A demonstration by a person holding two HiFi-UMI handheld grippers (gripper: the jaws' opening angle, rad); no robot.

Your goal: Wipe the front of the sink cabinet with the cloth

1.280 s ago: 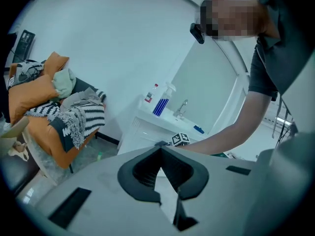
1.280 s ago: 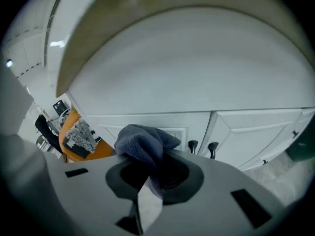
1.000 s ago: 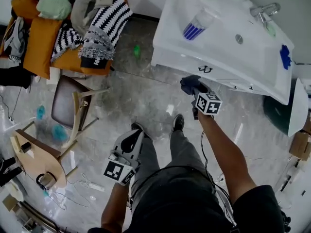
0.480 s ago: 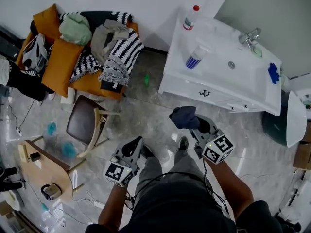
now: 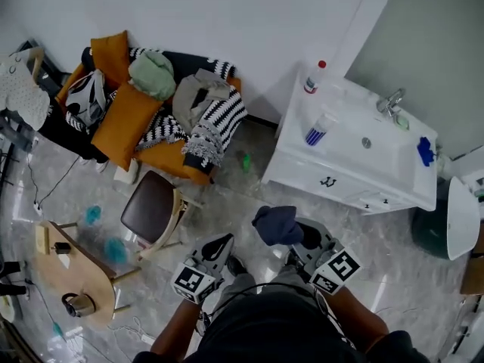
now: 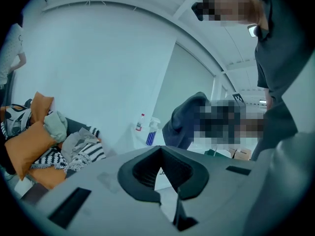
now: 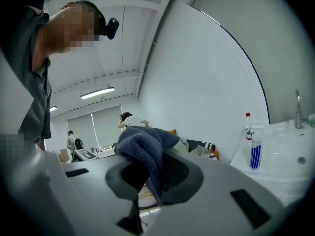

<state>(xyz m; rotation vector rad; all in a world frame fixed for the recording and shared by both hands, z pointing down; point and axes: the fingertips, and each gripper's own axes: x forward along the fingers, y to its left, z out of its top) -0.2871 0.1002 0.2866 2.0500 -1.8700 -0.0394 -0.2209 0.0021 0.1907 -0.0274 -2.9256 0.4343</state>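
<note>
Two tongs are hanging low over the floor. The left tongs (image 5: 215,249) are sitting closed and empty, while the dark blue cloth (image 5: 277,224) is being pinched by the right tongs (image 5: 305,237), well apart from the sink cabinet (image 5: 314,174). Wiping looks paused; next the cloth needs pressing against its front.

The glossy grey stone floor (image 5: 227,203) carries the white sink cabinet (image 5: 302,174) against the wall, a small green thing (image 5: 246,160) just beside its left corner. A brown-seated chair (image 5: 149,212) stands near the middle, a low couch (image 5: 170,159) heaped with cushions and clothes behind it. A wooden tabletop (image 5: 64,263) stands at left, with two blue things (image 5: 92,215) and cables (image 5: 45,191) nearby.
</note>
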